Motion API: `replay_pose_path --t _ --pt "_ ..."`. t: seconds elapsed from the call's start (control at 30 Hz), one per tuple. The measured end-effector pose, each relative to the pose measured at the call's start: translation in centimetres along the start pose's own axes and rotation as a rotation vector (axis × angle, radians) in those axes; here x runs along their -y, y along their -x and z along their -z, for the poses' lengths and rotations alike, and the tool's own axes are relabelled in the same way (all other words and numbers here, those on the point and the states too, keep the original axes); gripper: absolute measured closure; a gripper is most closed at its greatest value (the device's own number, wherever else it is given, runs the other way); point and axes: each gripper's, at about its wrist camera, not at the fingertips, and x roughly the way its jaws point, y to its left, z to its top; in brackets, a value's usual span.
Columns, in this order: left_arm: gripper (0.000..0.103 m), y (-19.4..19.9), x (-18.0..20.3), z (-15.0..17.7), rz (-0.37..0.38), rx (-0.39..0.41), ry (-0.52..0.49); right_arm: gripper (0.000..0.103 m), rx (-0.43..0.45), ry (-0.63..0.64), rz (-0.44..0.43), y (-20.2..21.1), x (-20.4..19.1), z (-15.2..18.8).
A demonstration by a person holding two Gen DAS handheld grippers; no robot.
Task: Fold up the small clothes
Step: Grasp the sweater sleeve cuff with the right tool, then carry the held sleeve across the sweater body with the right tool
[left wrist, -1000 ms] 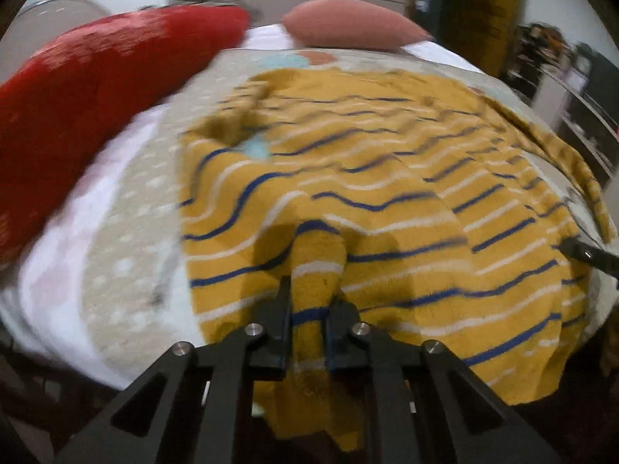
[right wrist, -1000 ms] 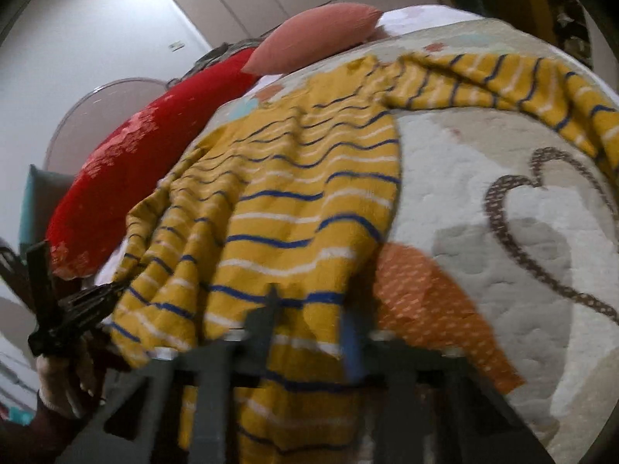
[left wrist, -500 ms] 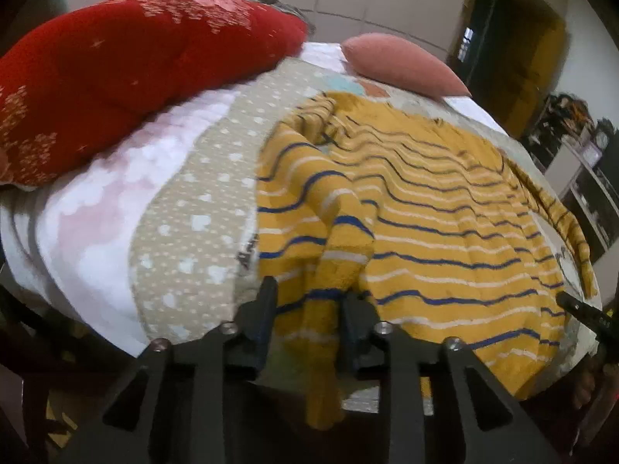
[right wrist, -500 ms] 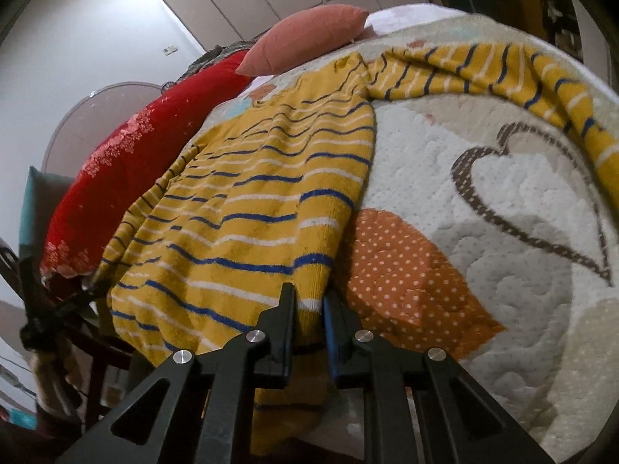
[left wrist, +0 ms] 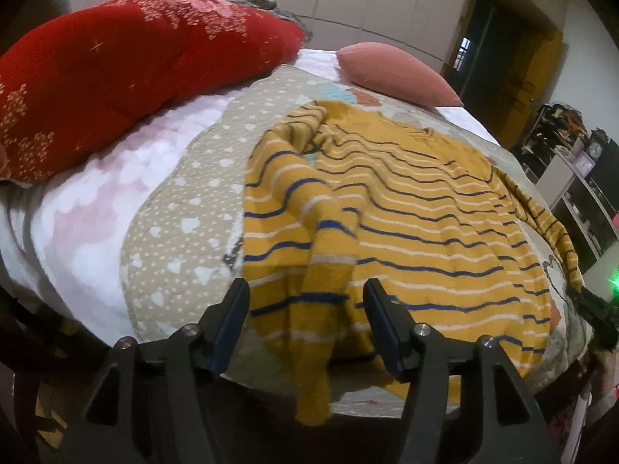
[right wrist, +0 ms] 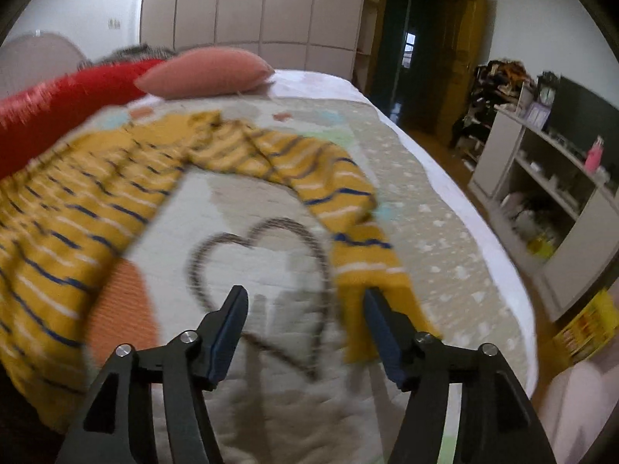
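A yellow sweater with blue and white stripes (left wrist: 406,232) lies spread on the patterned quilt (left wrist: 185,232) of a bed. In the left wrist view its left sleeve (left wrist: 321,290) lies folded over the body and hangs past the bed's near edge, between the fingers of my open left gripper (left wrist: 305,301). In the right wrist view the sweater's body (right wrist: 58,232) lies at the left and its other sleeve (right wrist: 348,232) stretches toward me. My right gripper (right wrist: 305,309) is open and empty over the quilt's heart pattern (right wrist: 263,270), with the sleeve's cuff next to its right finger.
A red pillow (left wrist: 116,65) and a pink pillow (left wrist: 394,73) lie at the far side of the bed. A grey shelf unit (right wrist: 541,193) stands to the right of the bed. The bed's near edge drops off just under both grippers.
Both grippers opened and let go of the sweater's hem. The right gripper swung right, toward the stretched-out sleeve. The left gripper pulled back a little from the sweater.
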Motion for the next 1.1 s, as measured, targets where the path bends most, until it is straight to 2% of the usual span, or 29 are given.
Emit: replay_pose_path --t 0.03,0.07,0.1,0.13,0.17,0.2,0.23,0.27,0.37,0.43,0.47,0.53,0.57,0.6,0.73,0.93,1.1 --pt "0.043 -0.1 0.4 -0.1 0.006 -0.005 -0.004 0.036 -0.019 0.007 -0.005 -0.8 0.1 0.0" --pt "0.043 -0.1 0.6 -0.2 0.01 -0.007 -0.007 0.043 -0.036 0.007 -0.035 -1.6 0.3 -0.1" --pt "0.043 0.0 1.0 -0.4 0.014 -0.008 -0.012 0.063 -0.04 -0.002 -0.065 -1.8 0.6 -0.3" --pt "0.043 0.2 1.3 -0.6 0.018 -0.003 -0.019 0.076 -0.054 -0.027 -0.109 -2.0 1.1 -1.0" --pt "0.043 0.3 1.6 -0.8 0.022 0.001 -0.024 0.095 -0.065 -0.062 -0.155 -2.0 1.8 -1.9" --pt "0.043 0.4 1.8 -0.9 0.026 0.006 -0.027 0.096 -0.062 -0.109 -0.218 -1.7 2.5 -2.6" --pt "0.042 0.6 2.0 -1.0 0.033 0.012 -0.028 0.096 -0.036 -0.186 -0.301 -1.2 3.9 -3.5" --pt "0.042 0.7 2.2 -1.1 0.039 0.015 -0.027 0.096 -0.01 -0.253 -0.345 -0.7 5.2 -4.3" --pt "0.041 0.8 2.5 -1.2 0.064 0.014 -0.02 0.096 0.069 -0.445 -0.385 0.1 9.7 -6.1" --pt "0.041 0.6 2.6 -1.1 0.073 0.007 -0.019 0.095 0.097 -0.568 -0.299 -0.2 12.9 -6.5" --pt "0.041 0.6 2.6 -1.0 0.074 0.005 -0.019 0.095 0.097 -0.622 -0.221 -0.6 14.5 -6.3" --pt "0.04 0.4 2.5 -0.9 0.076 -0.003 -0.011 0.087 0.085 -0.689 -0.102 -1.3 16.7 -5.3" --pt "0.04 0.4 2.3 -0.9 0.077 -0.005 -0.007 0.079 0.076 -0.711 -0.064 -1.5 17.4 -4.8" --pt "0.039 0.4 2.1 -0.9 0.077 -0.009 0.002 0.076 0.073 -0.734 -0.048 -1.4 18.0 -4.1" --pt "0.037 0.1 1.8 -1.0 0.086 -0.025 0.026 0.072 0.067 -0.745 -0.085 -0.7 17.8 -1.1" --pt "0.032 0.0 3.0 -0.6 0.088 -0.02 -0.012 0.07 0.043 -0.733 -0.196 -1.0 16.8 1.6" --pt "0.032 0.0 3.2 -0.4 0.096 -0.024 -0.019 0.062 0.054 -0.743 -0.277 -1.3 13.3 2.5"
